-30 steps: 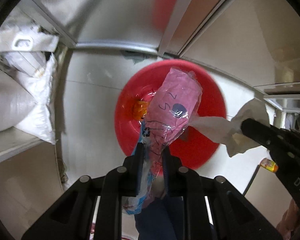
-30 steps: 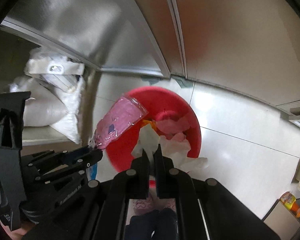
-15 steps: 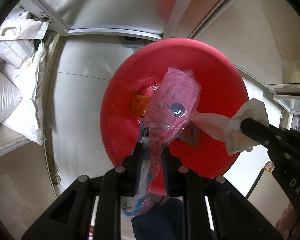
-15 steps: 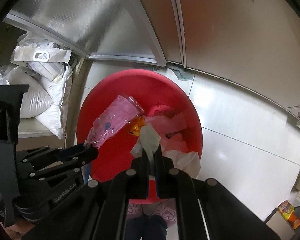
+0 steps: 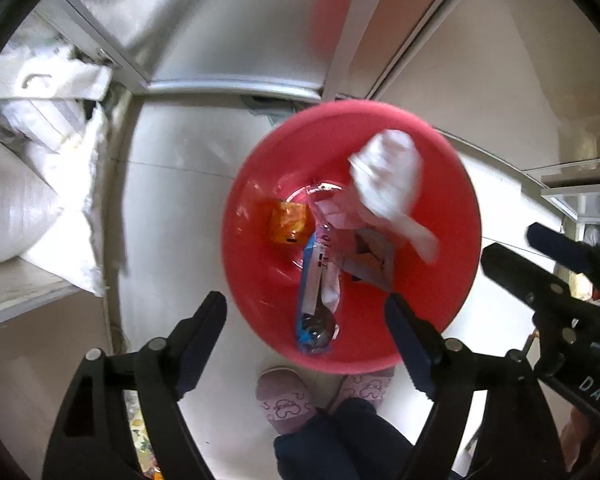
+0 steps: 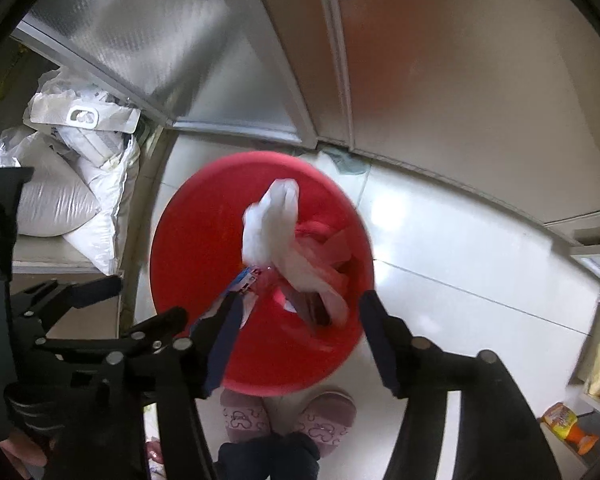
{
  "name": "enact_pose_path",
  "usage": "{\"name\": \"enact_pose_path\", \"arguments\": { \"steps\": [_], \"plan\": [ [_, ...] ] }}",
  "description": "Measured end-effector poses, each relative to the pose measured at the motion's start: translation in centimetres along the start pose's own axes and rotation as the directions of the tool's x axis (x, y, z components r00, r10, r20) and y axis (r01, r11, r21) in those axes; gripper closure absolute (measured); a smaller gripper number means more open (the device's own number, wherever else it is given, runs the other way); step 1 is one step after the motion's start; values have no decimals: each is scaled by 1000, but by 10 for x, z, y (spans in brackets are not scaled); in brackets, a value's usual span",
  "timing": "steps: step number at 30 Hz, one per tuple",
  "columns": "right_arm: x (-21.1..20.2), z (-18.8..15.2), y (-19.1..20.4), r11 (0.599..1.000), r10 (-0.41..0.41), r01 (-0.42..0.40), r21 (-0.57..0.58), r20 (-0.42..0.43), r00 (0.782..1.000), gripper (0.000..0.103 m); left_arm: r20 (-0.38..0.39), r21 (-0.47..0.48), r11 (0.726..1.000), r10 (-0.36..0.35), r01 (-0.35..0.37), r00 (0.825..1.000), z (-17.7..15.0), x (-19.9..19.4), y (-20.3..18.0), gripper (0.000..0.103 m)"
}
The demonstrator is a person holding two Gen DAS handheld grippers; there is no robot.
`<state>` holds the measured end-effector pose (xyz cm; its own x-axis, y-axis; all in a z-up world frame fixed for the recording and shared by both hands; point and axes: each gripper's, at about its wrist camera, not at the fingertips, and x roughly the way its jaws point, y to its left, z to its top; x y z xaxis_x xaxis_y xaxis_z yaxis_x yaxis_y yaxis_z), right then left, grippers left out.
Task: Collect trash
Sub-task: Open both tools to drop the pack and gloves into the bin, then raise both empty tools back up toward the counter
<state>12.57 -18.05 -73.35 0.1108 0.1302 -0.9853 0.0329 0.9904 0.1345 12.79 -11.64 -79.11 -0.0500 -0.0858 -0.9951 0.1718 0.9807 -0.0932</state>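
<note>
A red basin (image 5: 252, 184) stands on the pale floor right under both grippers. My left gripper (image 5: 304, 302) points down over it; its jaws are opening, with nothing pressed between them. The pink and blue plastic wrapper (image 5: 320, 280) lies loose in the basin beside an orange wrapper (image 5: 288, 224). A white tissue (image 5: 388, 176) is blurred in mid-air above the basin. My right gripper (image 6: 300, 302) is opening too, and the tissue (image 6: 276, 232) is free of its fingers. From each wrist the other gripper shows at the picture's side: right gripper (image 5: 512, 242), left gripper (image 6: 136, 304).
White sacks (image 5: 40, 184) are piled on a low ledge to the left. Metal door frames and panels (image 6: 332, 80) rise behind the basin. A person's pink slippers (image 5: 284, 396) stand at the basin's near edge. An orange bottle (image 6: 564, 420) sits at the lower right.
Both grippers went from shut to wide apart. The pink wrapper dropped from the left jaws into the basin. The tissue left the right jaws and is falling.
</note>
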Motion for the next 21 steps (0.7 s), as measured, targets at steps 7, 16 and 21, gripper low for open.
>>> {"name": "enact_pose_path", "arguments": {
  "steps": [7,16,21],
  "plan": [
    [-61,-10,4,999,-46,45,26,52,998,37,78,18,999,35,-37,996,-10,-72,-4,18],
    [-190,-19,21,997,-74,69,41,135,988,28,171,2,997,75,-76,982,-25,-213,-7,8],
    [-284,-20,36,998,-55,52,22,199,978,15,231,-5,996,82,-83,969,-38,-315,-11,0]
  ]
}}
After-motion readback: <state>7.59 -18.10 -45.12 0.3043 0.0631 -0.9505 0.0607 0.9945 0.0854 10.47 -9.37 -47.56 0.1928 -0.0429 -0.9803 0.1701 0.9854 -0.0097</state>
